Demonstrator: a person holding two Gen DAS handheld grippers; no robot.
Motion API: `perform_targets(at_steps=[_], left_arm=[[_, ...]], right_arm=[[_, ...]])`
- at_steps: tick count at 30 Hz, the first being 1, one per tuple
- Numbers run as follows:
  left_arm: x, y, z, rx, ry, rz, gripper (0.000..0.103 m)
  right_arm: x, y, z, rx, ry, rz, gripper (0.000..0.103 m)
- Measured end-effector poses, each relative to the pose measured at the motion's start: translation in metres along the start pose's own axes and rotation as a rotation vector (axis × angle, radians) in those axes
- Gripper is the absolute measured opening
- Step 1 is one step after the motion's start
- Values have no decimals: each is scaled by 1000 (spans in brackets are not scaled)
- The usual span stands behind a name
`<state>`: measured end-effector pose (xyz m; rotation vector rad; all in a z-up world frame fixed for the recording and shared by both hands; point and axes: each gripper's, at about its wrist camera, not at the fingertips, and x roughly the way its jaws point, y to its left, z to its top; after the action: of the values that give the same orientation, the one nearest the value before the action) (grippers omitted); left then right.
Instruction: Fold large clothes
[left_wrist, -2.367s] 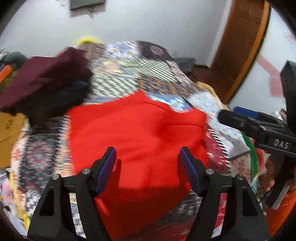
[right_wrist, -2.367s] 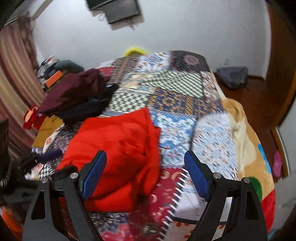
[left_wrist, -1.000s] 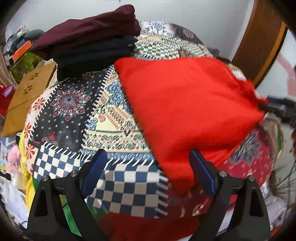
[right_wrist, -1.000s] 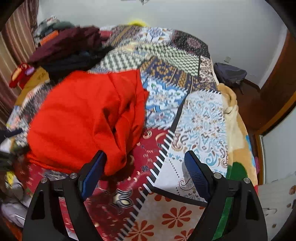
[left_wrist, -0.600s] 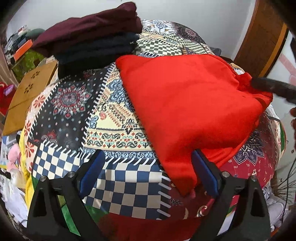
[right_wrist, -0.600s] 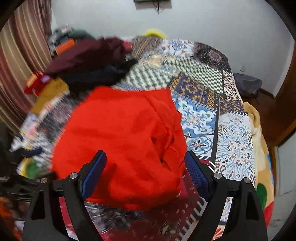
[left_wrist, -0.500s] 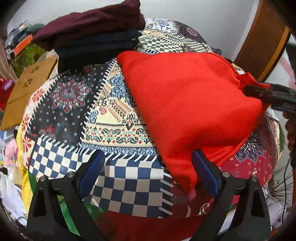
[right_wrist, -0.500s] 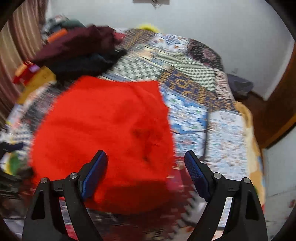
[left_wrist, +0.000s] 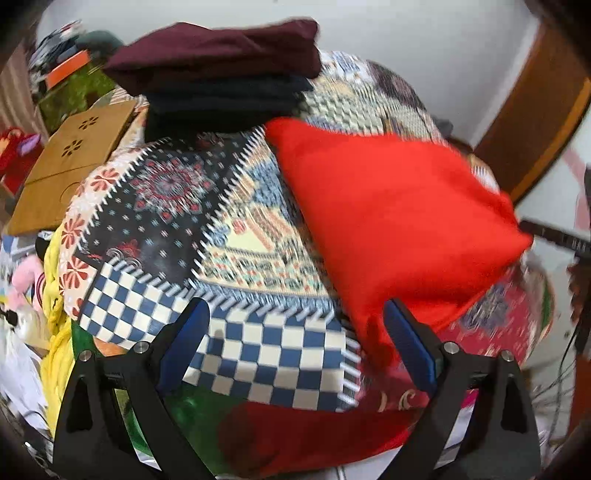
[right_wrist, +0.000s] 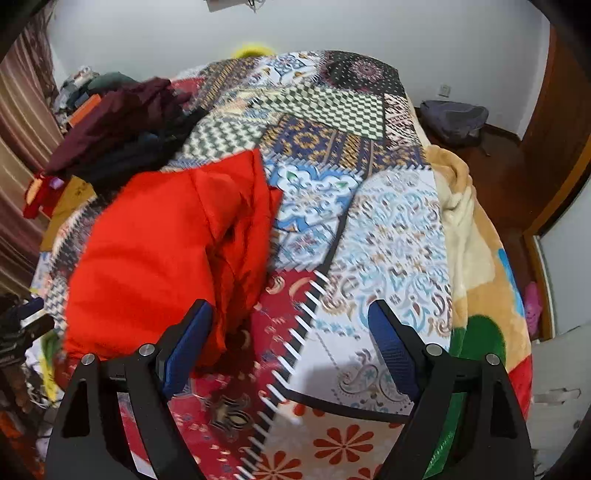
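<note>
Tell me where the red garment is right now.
The red garment lies folded on the patchwork quilt, left of centre in the right wrist view, just in front of the stack of dark folded clothes.

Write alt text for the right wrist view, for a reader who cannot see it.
A folded red garment lies on a patchwork bedspread, left of the right gripper, whose blue-padded jaws stand open and empty. Behind it sits a stack of dark folded clothes, a maroon one on top.
</note>
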<state>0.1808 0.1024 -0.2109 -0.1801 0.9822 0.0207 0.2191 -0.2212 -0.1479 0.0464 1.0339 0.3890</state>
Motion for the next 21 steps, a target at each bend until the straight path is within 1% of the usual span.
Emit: perform_targets(at_steps=[3,6,7,10,12,13,15,19,21], left_arm=[[-5,6,15,-30,-30,6,95],[-4,5,35,-25,-56,40,95],[-3,3,39,-21,-62,46,95],[3,-1,50,-8,-64,34,95],[12,-5,56,-3,-46,15,95],[19,-7,59,-8,-25,-6,95],[31,-10,61,-30,13,-50,95],[59,-14,62,-53,88,-108,95],[70,-12,63,-81,115,-144,96]], right_arm=[[-6,8,13,-8,-25,41,84],[-7,18,25,-15,-39,106,84],[-6,21,29,-17,-38,121,84],[7,30,38,-32,-13,188,84],[24,33,43,-32,26,235,84],[35,33,43,-29,52,249,84],[55,27,44,-6,114,255,84],[99,8,44,89,255,283,84],[111,0,46,129,294,330,84]])
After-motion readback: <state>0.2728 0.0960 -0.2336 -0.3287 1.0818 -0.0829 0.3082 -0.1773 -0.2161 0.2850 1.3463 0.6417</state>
